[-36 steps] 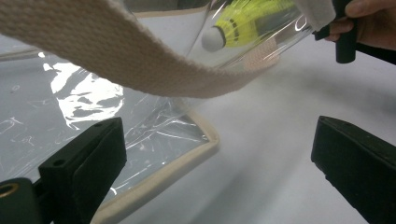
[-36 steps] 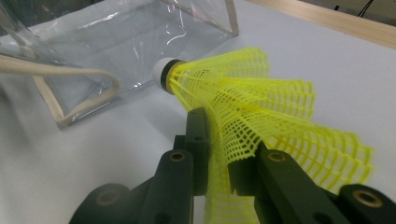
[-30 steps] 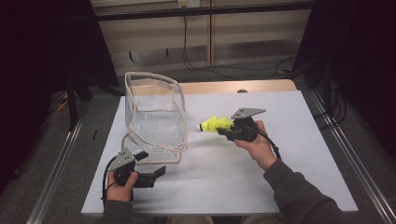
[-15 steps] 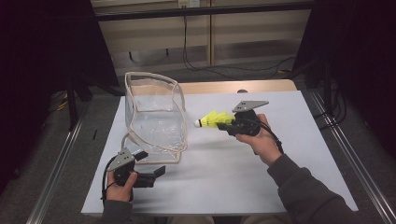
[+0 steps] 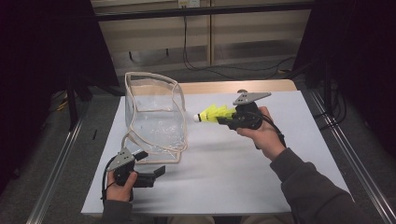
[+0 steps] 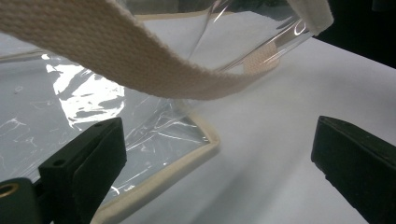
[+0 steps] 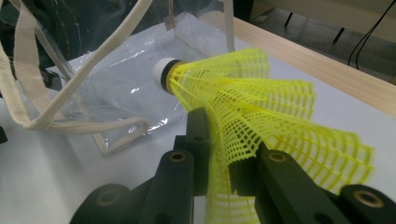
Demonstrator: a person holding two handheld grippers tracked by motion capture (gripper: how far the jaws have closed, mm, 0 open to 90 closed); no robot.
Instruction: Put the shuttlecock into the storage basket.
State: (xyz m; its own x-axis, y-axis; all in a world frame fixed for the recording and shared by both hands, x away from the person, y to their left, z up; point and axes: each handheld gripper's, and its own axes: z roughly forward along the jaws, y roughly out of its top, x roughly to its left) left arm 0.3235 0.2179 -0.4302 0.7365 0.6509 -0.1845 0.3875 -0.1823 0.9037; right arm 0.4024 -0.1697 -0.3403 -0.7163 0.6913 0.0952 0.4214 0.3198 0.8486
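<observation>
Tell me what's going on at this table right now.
A person holds a gripper in each hand. The right gripper is shut on a yellow shuttlecock, held in the air with its white tip pointing at the clear bag standing on the white table. The left gripper sits open beside the bag's bottom corner, gripping nothing.

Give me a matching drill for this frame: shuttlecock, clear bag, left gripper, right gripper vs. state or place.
Things:
1. shuttlecock
2. clear bag
3. left gripper
4. right gripper

States:
A. stands upright on the white table, top open
B. jaws open, low by the bag's front corner
C. yellow skirt, white cork pointing at the bag
D. jaws shut, lifted above the table

Pairs: 1-C, 2-A, 3-B, 4-D
</observation>
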